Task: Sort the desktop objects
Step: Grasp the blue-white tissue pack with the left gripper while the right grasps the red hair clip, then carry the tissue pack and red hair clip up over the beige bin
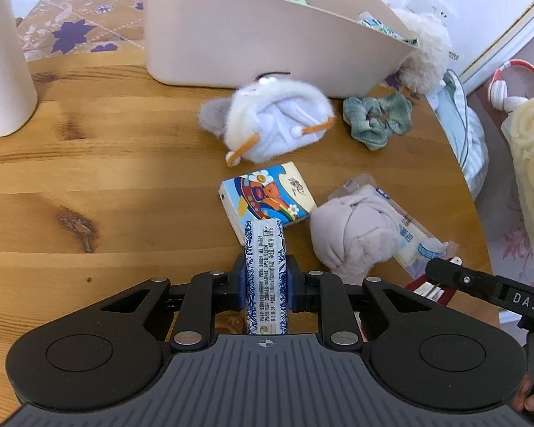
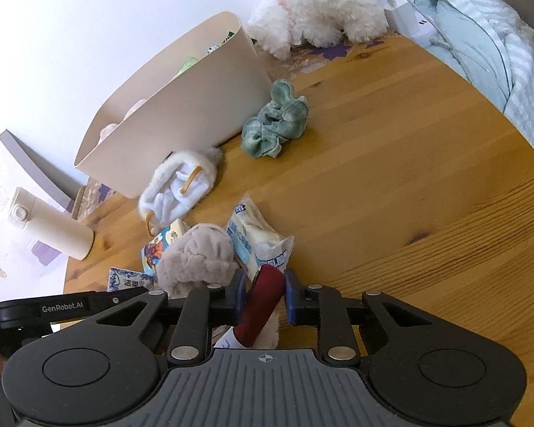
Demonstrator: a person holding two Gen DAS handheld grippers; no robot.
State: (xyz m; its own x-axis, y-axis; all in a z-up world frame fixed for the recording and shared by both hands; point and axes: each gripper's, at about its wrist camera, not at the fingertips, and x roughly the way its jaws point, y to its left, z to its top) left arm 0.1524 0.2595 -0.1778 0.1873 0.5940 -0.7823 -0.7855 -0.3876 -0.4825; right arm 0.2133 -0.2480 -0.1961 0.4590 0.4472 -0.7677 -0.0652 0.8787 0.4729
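Gripping blue-patterned tissue pack (image 1: 265,274) | right view: dark red item (image 2: 261,307) clamped

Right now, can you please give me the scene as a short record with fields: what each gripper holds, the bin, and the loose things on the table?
left gripper: shut on blue-patterned tissue pack, held on edge
right gripper: shut on dark red item; what it is cannot be told
bin: beige, at the table's back, already holds soft items
loose on table: cartoon tissue pack, green scrunchie, white fluffy item, beige plush item, clear-wrapped packet
other: cream bottle, white plush toy
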